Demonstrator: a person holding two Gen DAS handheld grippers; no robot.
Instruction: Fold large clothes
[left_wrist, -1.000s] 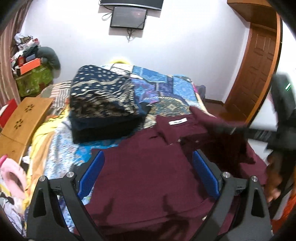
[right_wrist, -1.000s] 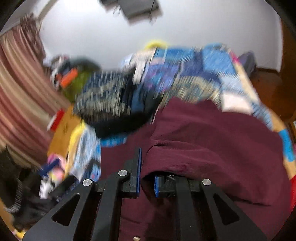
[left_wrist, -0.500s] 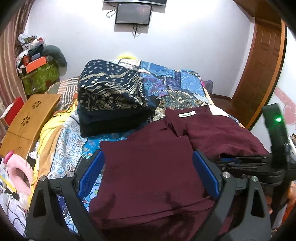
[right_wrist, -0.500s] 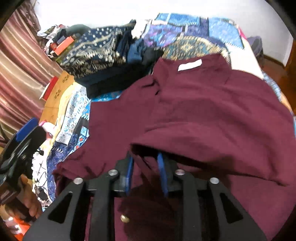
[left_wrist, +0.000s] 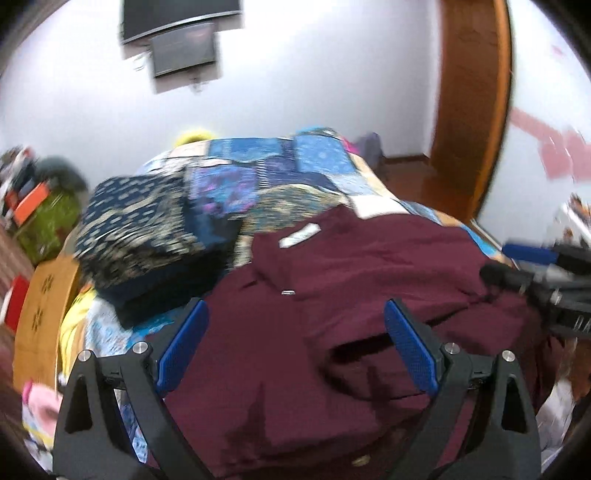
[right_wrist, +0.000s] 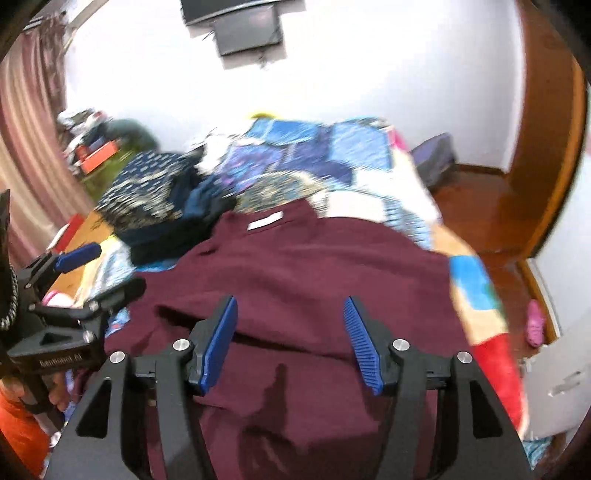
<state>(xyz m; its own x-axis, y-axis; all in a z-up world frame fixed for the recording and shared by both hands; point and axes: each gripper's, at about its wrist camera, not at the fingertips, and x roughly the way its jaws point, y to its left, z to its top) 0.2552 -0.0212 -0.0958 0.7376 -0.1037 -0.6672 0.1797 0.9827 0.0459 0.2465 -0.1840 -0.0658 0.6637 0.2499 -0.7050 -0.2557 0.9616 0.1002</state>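
Both tongs sit empty over our big maroon knit shirt (right_wrist: 314, 266) on the patchwork bed (right_wrist: 365, 151): left tongs (left_wrist: 295, 347) wide, right tongs (right_wrist: 290, 339) opening off the side folded in. Folded navy stack (left_wrist: 140, 229) waits at 10 o'clock.

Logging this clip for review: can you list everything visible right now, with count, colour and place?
maroon shirt: one, maroon, spread on the near end of the bed, white neck label up.
folded clothes stack: one, navy with pale print, left of the shirt.
patchwork bedcover: one, blue multicolour, beneath both.
wall screen: one, dark, on the white wall.
wooden door: one, brown, right.
curtain: one, pink striped, left.
left tongs: one, black with blue pads, open above the shirt.
right tongs: one, same colours, jaws opening, no cloth pinched.
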